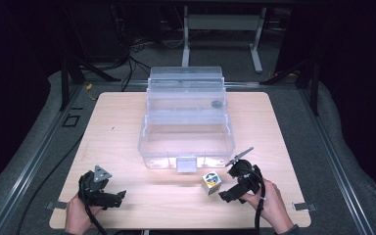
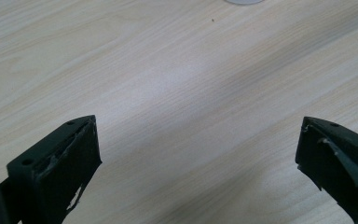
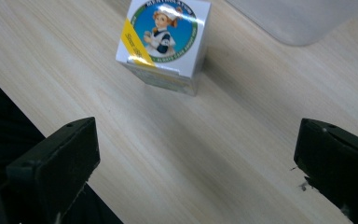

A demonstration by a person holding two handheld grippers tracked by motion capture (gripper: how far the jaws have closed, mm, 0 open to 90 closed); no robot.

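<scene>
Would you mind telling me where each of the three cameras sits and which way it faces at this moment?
High view: fixed above the person's side, looking forward and down on the wooden table with its clear plastic bin; both hands, the left gripper and the right gripper show.
Left gripper view: rides on the left gripper, facing bare tabletop between its open jaws.
Right gripper view: rides on the right gripper, facing the small printed box beyond its open jaws.
Shared: the high view also shows the small printed box, standing left of the right gripper.
</scene>
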